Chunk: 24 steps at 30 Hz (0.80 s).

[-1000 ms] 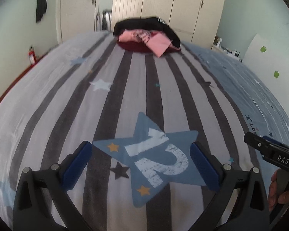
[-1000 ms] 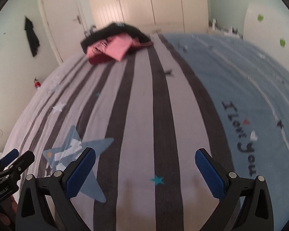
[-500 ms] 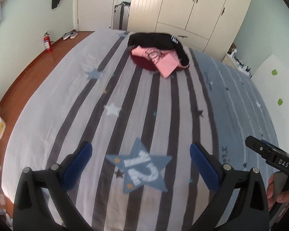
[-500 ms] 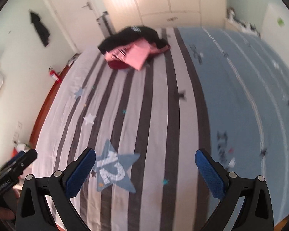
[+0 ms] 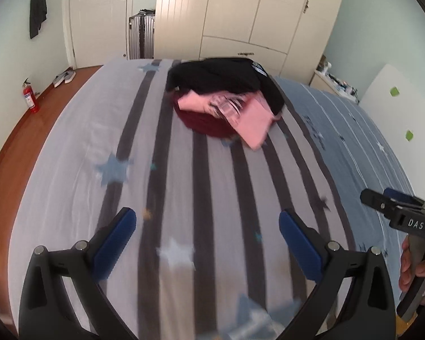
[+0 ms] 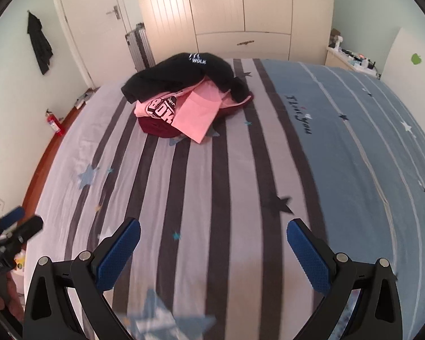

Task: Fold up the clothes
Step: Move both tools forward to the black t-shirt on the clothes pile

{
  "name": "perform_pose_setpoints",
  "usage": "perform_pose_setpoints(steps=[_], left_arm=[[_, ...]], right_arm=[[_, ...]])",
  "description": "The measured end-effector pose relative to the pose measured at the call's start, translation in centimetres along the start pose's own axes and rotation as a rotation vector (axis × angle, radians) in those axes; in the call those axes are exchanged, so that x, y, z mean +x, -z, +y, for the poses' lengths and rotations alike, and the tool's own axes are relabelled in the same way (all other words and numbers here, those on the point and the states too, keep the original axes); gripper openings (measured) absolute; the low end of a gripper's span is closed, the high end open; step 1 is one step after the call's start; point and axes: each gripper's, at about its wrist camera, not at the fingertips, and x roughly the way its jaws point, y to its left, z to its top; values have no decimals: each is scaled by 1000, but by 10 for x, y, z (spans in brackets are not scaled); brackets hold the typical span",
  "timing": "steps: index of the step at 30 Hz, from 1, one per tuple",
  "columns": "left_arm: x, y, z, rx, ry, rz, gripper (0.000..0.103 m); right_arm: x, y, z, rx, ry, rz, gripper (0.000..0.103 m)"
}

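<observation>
A heap of clothes lies at the far end of the bed: a black garment (image 5: 221,75) (image 6: 181,70) on top, a pink shirt (image 5: 240,113) (image 6: 195,110) with a printed logo under it, and a dark red garment (image 5: 204,121) (image 6: 155,126) at the bottom. My left gripper (image 5: 206,223) hovers open over the striped bedspread (image 5: 184,184), well short of the heap, with nothing between its blue pads. My right gripper (image 6: 214,235) is open too, empty, equally far from the clothes. In the left wrist view the right gripper (image 5: 393,209) shows at the right edge, held by a hand (image 5: 413,266).
The bed has grey stripes on the left and a blue half (image 6: 354,141) on the right. Behind it stand cream wardrobes (image 5: 255,14), a door (image 5: 99,14) and a silver suitcase (image 5: 141,36). A red fire extinguisher (image 5: 29,96) stands on the wooden floor at the left.
Both grippers have moved forward over the bed towards the heap, which looks larger and nearer. The big blue star print has slid to the bottom edge. Both stay open.
</observation>
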Motion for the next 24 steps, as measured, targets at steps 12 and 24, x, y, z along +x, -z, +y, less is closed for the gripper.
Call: perform_pose_setpoints(steps=[12, 24], left_arm=[[173, -133, 30, 17, 0, -49, 98], [294, -210, 11, 67, 13, 70, 93]], right_arm=[[163, -151, 17, 9, -30, -88, 102], [262, -244, 0, 146, 14, -100, 102]])
